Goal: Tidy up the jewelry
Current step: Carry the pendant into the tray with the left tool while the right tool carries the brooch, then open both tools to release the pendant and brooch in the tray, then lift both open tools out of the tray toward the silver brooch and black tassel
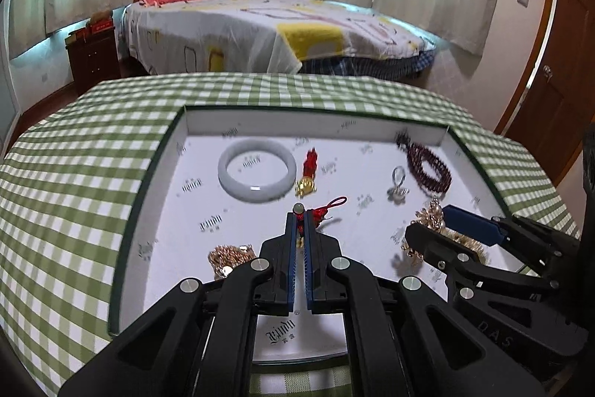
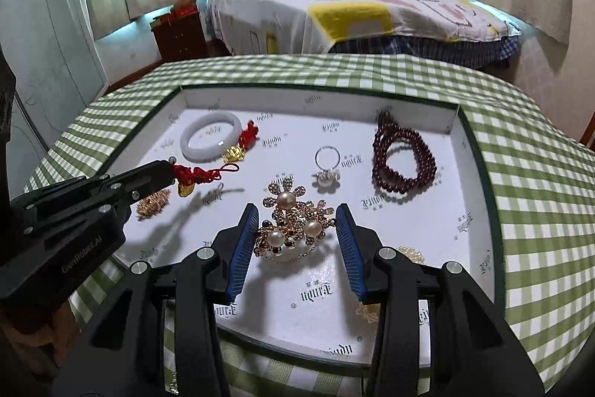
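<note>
Already most of the jewelry sits in the shallow white box (image 2: 479,196) on the checked bench (image 2: 539,211): a pale bangle (image 2: 212,136) and a red-and-gold charm (image 2: 241,144) at the far left, a ring (image 2: 327,170) in the middle, a dark red bead bracelet (image 2: 405,159) at the far right, and a gold chain (image 1: 230,257) at the near left. The left tongs (image 1: 300,222) are clamped together on a red knotted charm (image 2: 200,173) and carry it above the box floor. The right tongs (image 2: 297,222) stand apart around a pearl flower brooch (image 2: 293,222); whether the pads touch it is hard to tell, though it seems to be held up. Both pieces have yet to be laid down. Some pale beads (image 2: 409,253) lie near the right edge, half hidden.
</note>
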The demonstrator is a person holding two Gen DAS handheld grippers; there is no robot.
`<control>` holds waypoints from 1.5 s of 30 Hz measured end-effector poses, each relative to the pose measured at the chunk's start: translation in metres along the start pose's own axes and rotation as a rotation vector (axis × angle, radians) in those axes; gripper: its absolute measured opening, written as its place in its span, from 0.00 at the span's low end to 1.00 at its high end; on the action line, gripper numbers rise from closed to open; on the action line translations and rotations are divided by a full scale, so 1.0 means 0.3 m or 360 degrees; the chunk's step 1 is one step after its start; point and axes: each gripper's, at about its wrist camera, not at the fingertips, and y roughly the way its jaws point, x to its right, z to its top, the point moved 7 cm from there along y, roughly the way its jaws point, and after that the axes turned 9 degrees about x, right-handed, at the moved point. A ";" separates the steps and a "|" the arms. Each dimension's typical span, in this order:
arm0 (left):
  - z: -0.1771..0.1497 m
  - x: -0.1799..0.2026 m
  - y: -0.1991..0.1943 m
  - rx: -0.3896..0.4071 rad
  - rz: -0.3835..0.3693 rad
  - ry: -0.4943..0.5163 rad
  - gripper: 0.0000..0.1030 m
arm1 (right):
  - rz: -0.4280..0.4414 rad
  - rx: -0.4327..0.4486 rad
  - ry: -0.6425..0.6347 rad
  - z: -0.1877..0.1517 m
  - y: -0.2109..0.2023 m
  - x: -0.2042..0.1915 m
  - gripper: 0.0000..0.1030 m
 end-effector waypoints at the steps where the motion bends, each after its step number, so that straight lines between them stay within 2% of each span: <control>1: -0.008 0.003 0.007 -0.0019 -0.0005 0.0002 0.04 | 0.0001 -0.0008 -0.0003 -0.007 0.000 0.001 0.41; 7: -0.032 0.008 0.025 -0.0071 -0.0018 0.0017 0.05 | 0.0007 -0.0057 0.0003 -0.033 0.021 0.002 0.43; 13: -0.053 0.002 0.032 -0.0112 -0.0034 -0.0031 0.06 | 0.0008 -0.0013 0.0022 -0.011 0.000 0.011 0.43; 15: -0.051 -0.001 0.026 -0.0108 -0.0039 -0.0041 0.13 | 0.0009 0.0008 0.0029 0.001 -0.018 0.016 0.43; 16: -0.049 -0.002 0.022 -0.0103 -0.0037 -0.0044 0.27 | 0.0008 0.0019 0.0033 0.008 -0.026 0.017 0.43; 17: -0.047 -0.003 0.019 -0.0096 -0.0037 -0.0048 0.37 | 0.0009 0.0030 0.0040 0.014 -0.037 0.020 0.43; 18: -0.045 -0.004 0.013 -0.0084 -0.0044 -0.0056 0.38 | 0.0011 0.0035 0.0046 0.018 -0.043 0.022 0.43; 25: -0.020 0.003 -0.035 -0.0049 -0.0062 -0.0059 0.39 | 0.0001 0.0083 0.0095 0.026 -0.127 0.043 0.43; 29: -0.010 0.019 -0.094 -0.0009 -0.0073 -0.0042 0.44 | -0.0024 0.0105 0.0126 0.012 -0.193 0.067 0.43; 32: -0.011 0.026 -0.146 0.0018 -0.0076 -0.0040 0.44 | -0.0046 0.0116 0.0150 -0.002 -0.237 0.086 0.43; 37: -0.041 0.035 -0.226 0.0030 -0.0070 -0.0039 0.44 | -0.0090 0.0109 0.0184 -0.059 -0.318 0.116 0.43; 45: -0.133 0.036 -0.333 0.0008 -0.0037 -0.0030 0.44 | -0.0147 0.0012 0.0206 -0.206 -0.404 0.148 0.43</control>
